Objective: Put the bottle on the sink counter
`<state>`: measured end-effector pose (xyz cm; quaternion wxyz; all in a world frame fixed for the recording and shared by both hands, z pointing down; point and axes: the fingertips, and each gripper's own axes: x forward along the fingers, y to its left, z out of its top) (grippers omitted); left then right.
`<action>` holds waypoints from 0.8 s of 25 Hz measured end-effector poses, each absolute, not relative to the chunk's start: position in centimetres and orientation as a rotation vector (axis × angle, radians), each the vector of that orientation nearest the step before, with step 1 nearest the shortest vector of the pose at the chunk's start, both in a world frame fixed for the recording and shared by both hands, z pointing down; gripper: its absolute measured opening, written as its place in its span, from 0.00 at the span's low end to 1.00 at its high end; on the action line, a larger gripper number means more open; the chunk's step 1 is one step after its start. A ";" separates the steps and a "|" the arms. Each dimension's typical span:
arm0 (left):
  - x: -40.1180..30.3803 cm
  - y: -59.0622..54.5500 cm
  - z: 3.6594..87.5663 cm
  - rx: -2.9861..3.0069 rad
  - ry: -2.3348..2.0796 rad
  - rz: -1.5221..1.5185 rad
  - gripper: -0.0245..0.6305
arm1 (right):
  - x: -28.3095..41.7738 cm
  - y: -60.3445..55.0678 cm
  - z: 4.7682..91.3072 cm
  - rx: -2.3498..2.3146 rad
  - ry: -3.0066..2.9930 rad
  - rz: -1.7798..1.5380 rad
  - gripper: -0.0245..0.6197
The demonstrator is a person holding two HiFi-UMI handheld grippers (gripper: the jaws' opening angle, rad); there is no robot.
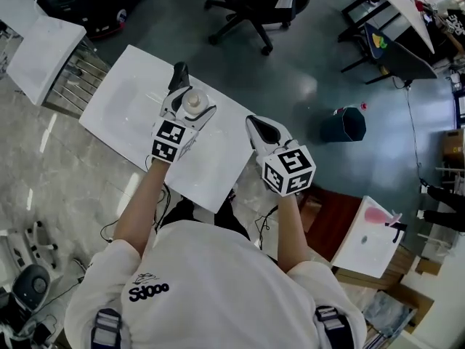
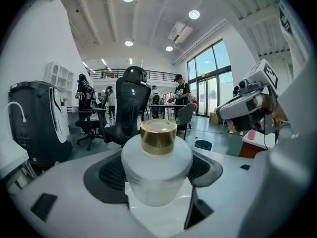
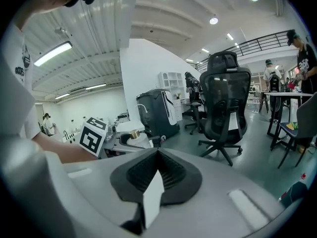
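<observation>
A squat frosted white bottle with a gold cap [image 2: 157, 165] stands upright between the jaws of my left gripper [image 2: 157, 180], which is shut on its body. In the head view the bottle [image 1: 193, 102] and left gripper [image 1: 187, 102] hang over the white counter top [image 1: 120, 104]; I cannot tell whether the bottle touches it. My right gripper [image 1: 256, 127] is off the counter's right edge, above the floor. Its black ribbed pads [image 3: 171, 175] meet with nothing between them, so it is shut. From the right gripper view the bottle [image 3: 132, 136] shows far left.
A black office chair [image 1: 251, 6] stands beyond the counter. A dark bin [image 1: 344, 124] sits on the floor to the right. A white panel over a metal rack [image 1: 45, 53] lies left, and a small white table [image 1: 372, 238] stands at the lower right.
</observation>
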<state>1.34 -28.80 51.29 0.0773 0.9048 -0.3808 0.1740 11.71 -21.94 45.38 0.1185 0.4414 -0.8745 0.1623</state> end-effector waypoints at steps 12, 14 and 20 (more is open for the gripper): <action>1.3 -31.3 58.9 2.554 -1.227 0.561 0.56 | 13.5 -24.8 48.8 1.322 -2.529 0.600 0.05; 1.3 -31.5 60.2 2.523 -1.238 0.554 0.56 | 13.3 -24.9 49.6 1.317 -2.512 0.612 0.05; 1.7 -32.0 63.2 2.493 -1.229 0.594 0.56 | 12.8 -25.3 51.4 1.289 -2.486 0.647 0.05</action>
